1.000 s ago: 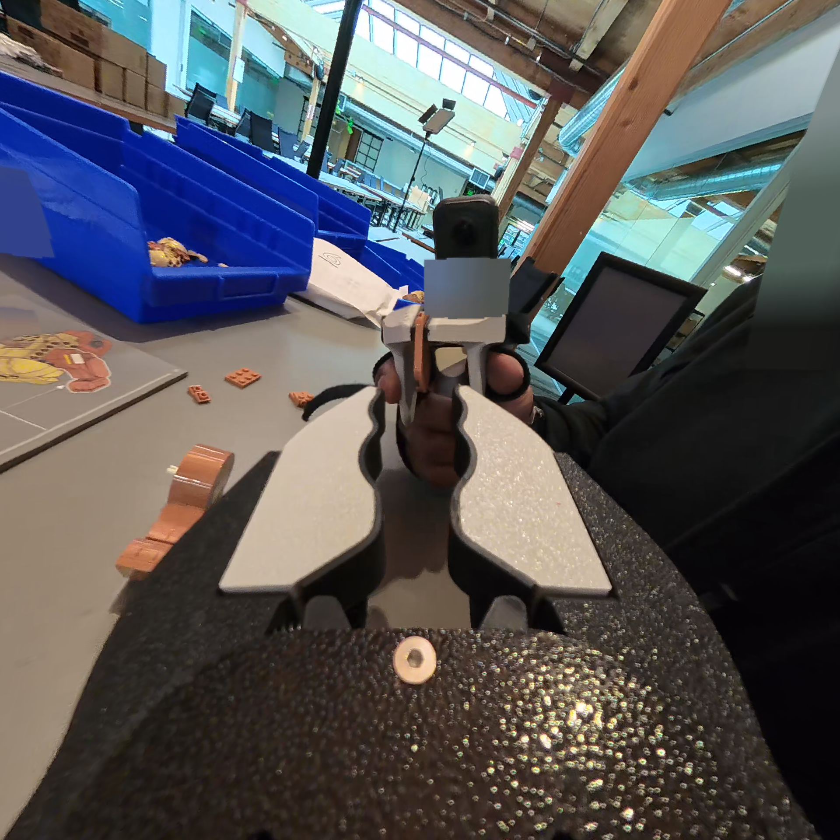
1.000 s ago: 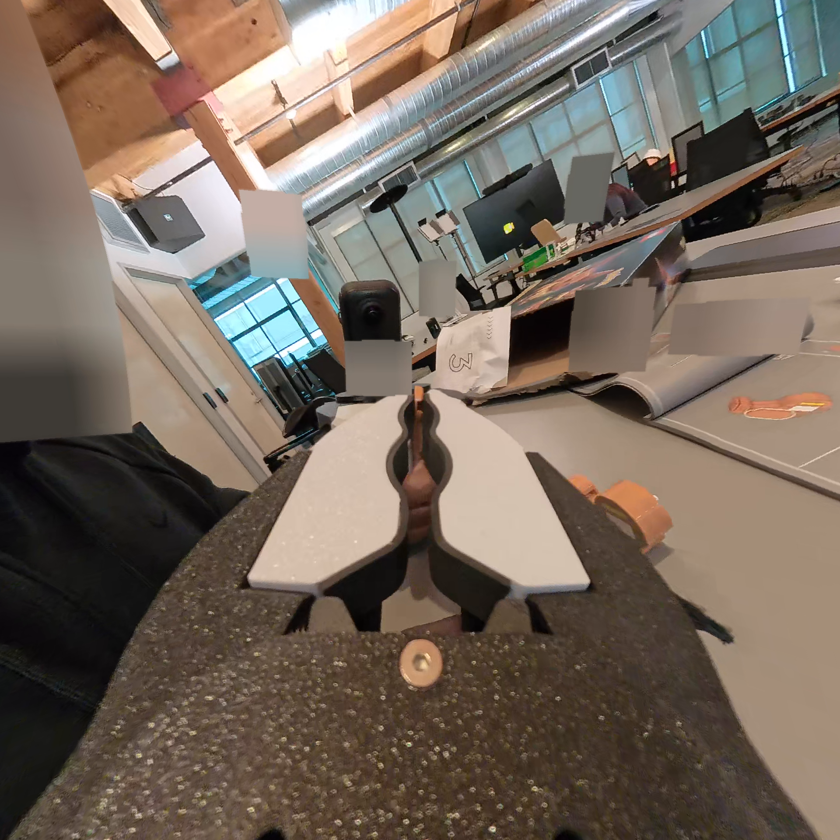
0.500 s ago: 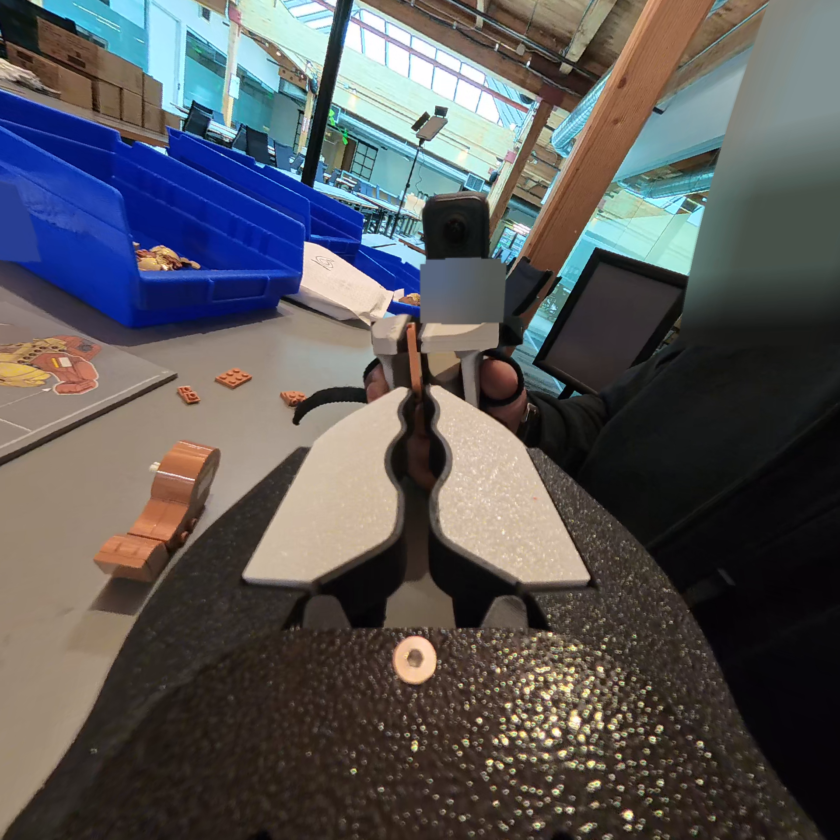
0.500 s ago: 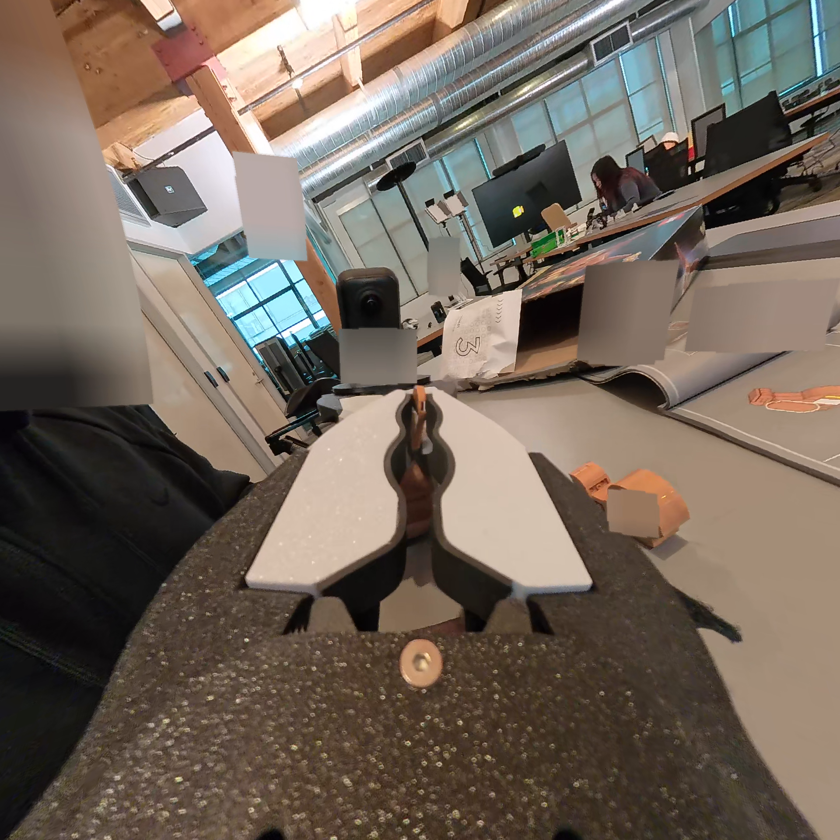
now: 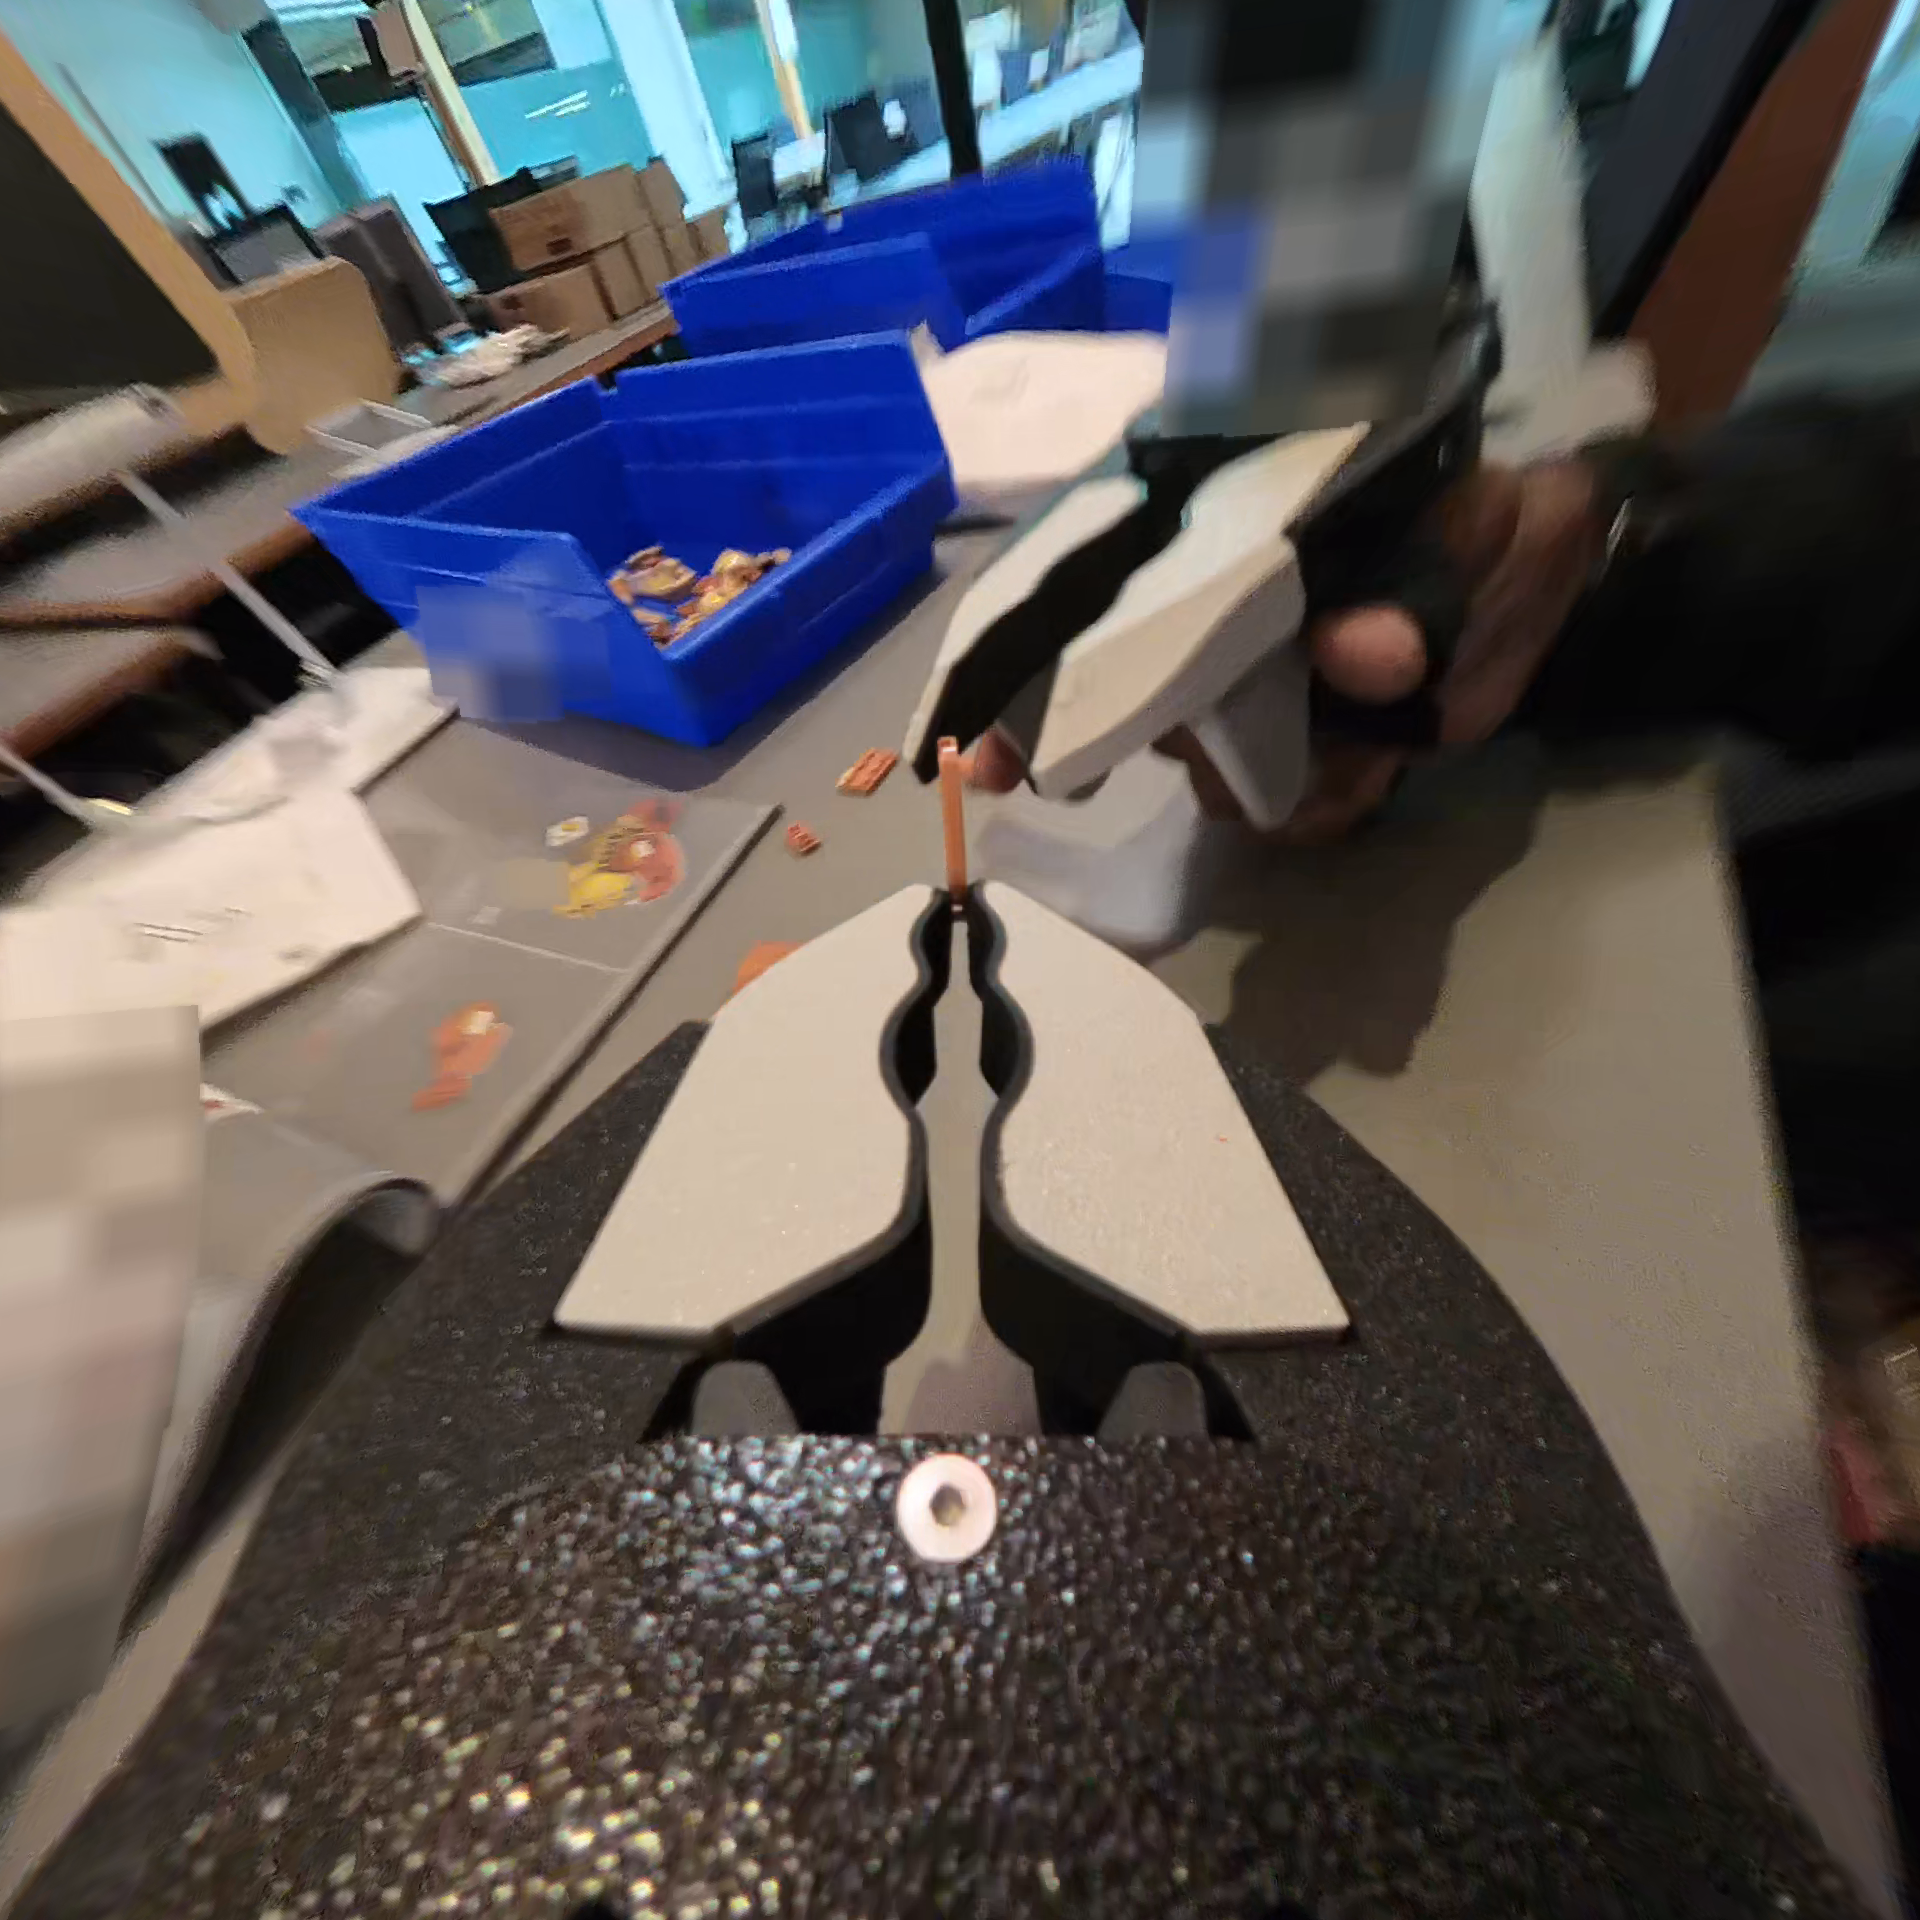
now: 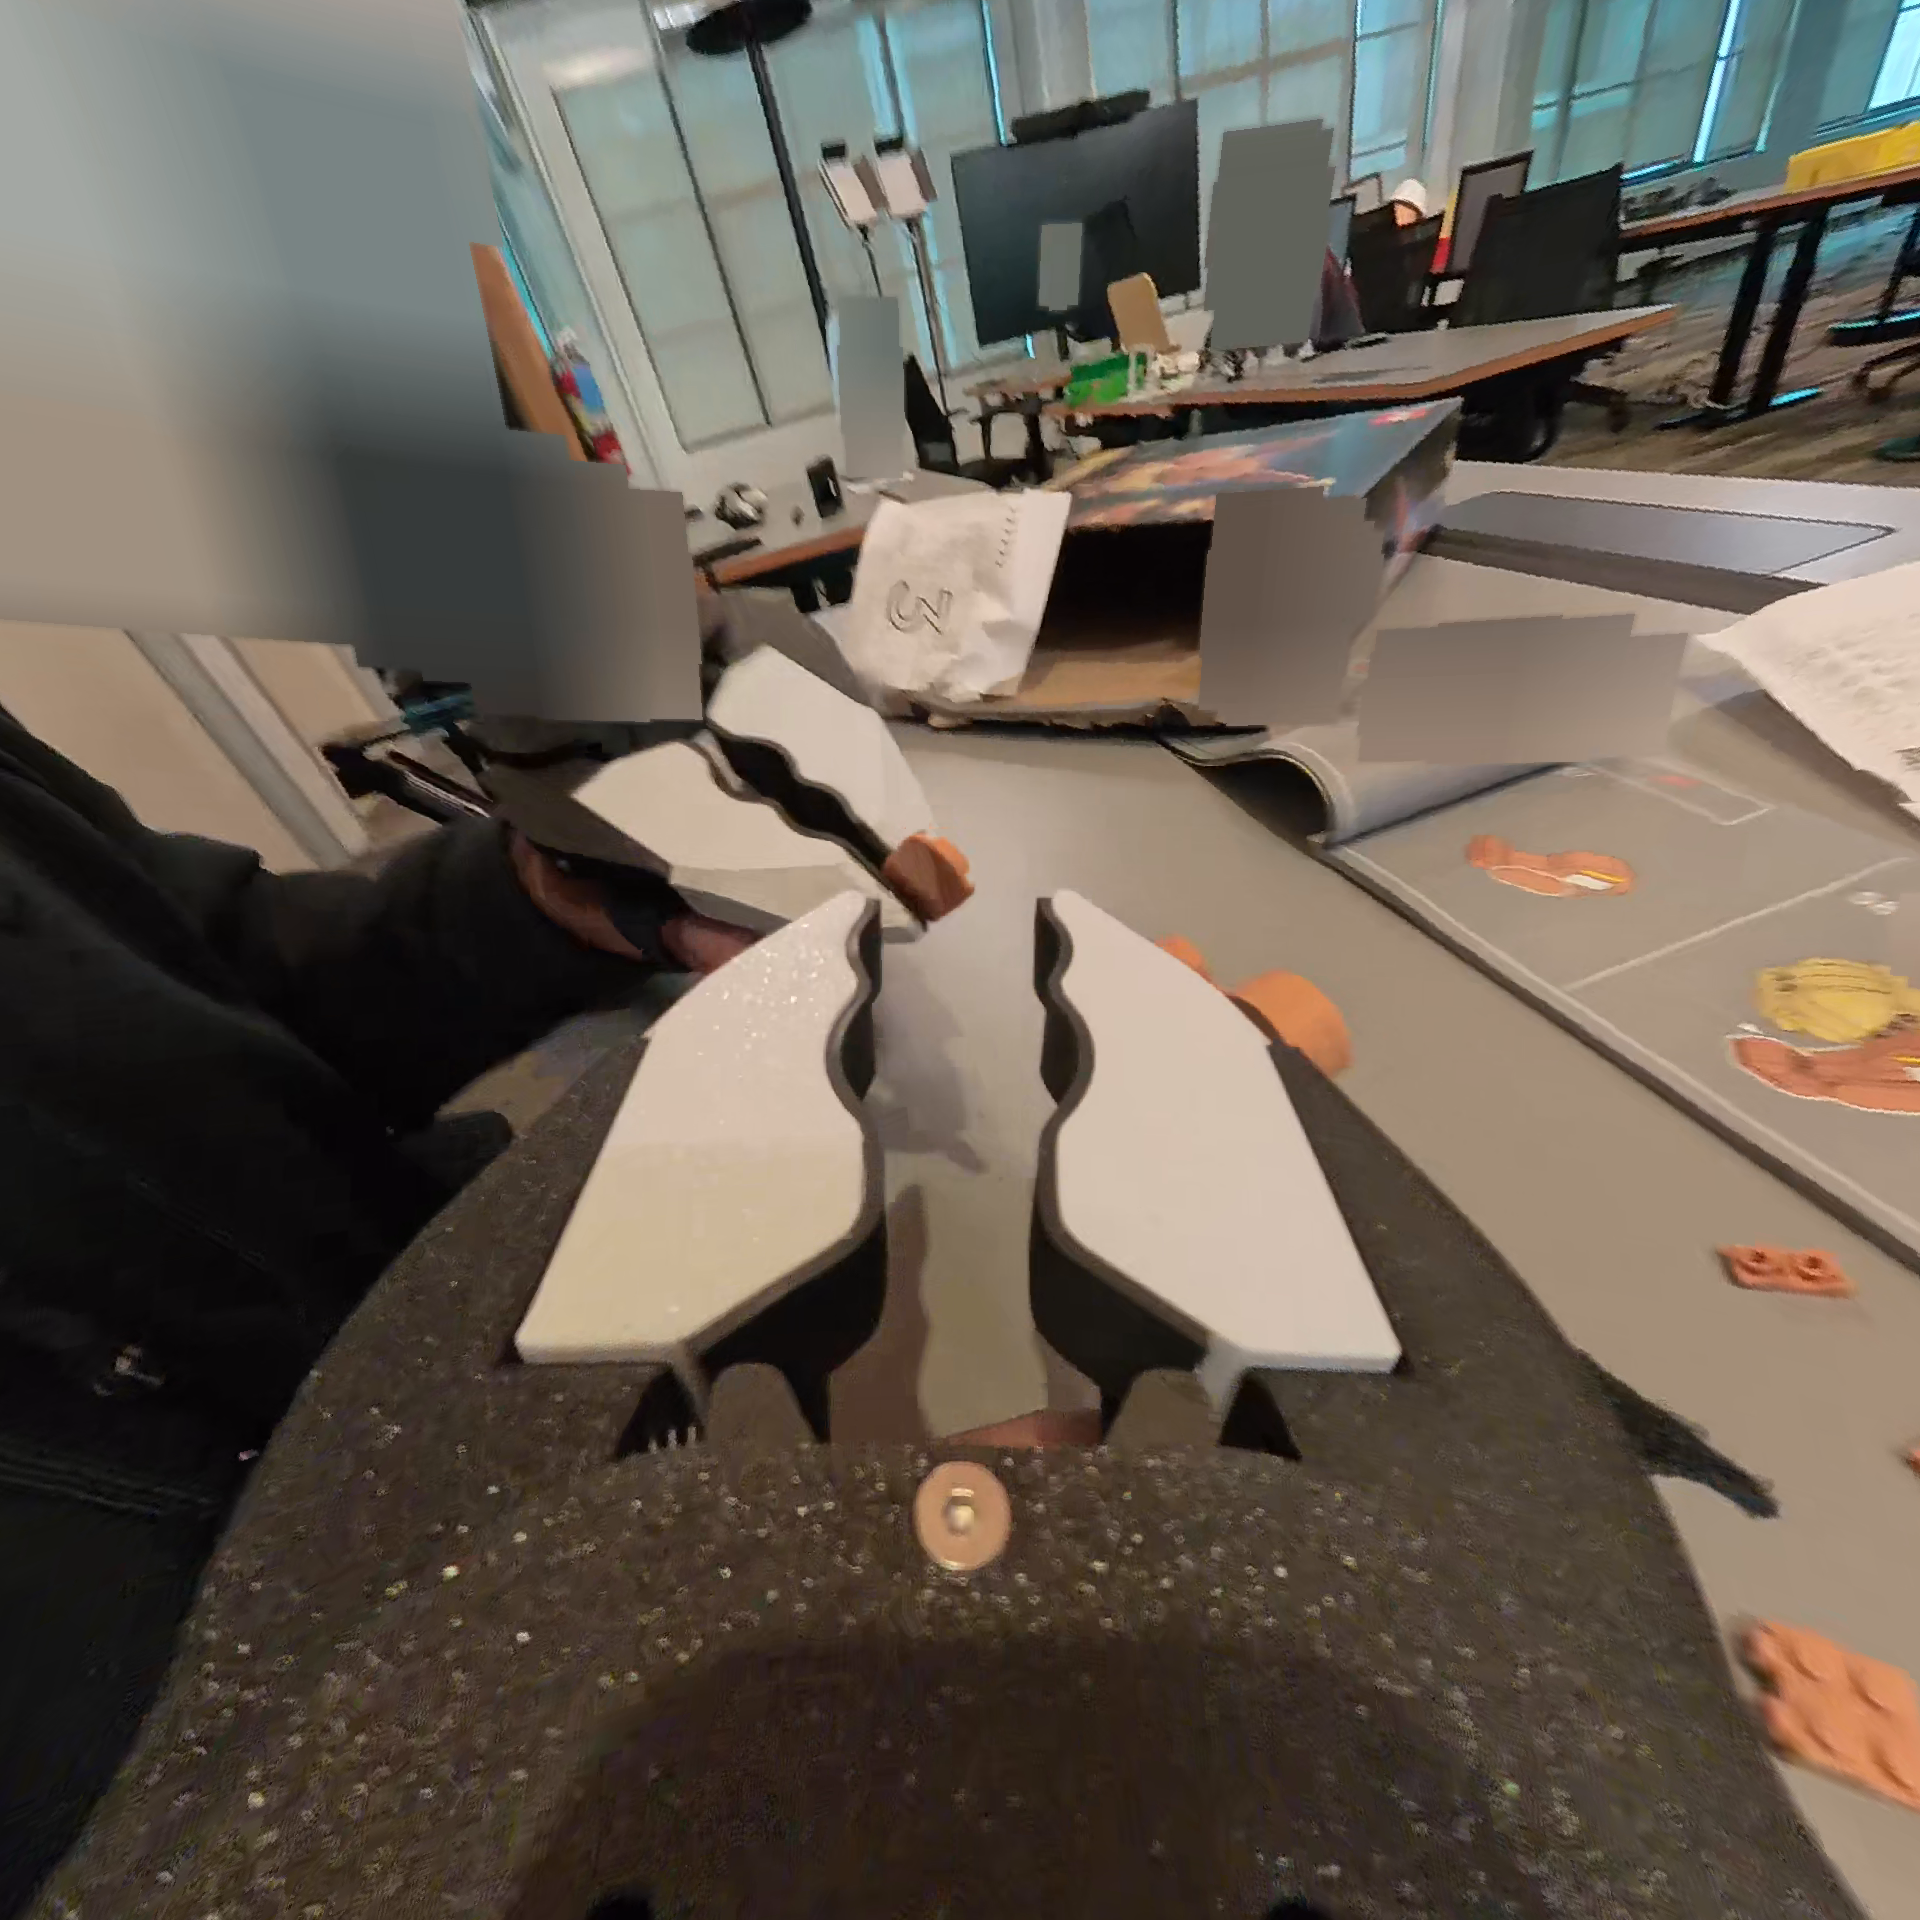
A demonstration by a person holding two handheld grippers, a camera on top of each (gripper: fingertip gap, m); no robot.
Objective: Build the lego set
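scattered pieces (image 5: 868, 771) before bin (image 5: 665, 540) on table (image 5: 1455, 1039).

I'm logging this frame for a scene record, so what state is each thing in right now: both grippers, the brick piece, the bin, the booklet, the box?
Left gripper: shut on a thin orange brick piece, pinched at its fingertips.
Right gripper: open, nothing between its fingers.
Blue bin: open-topped, holding a small heap of brick pieces.
Instruction booklet: lying open on the table.
Cardboard box: on its side, open end facing the camera.
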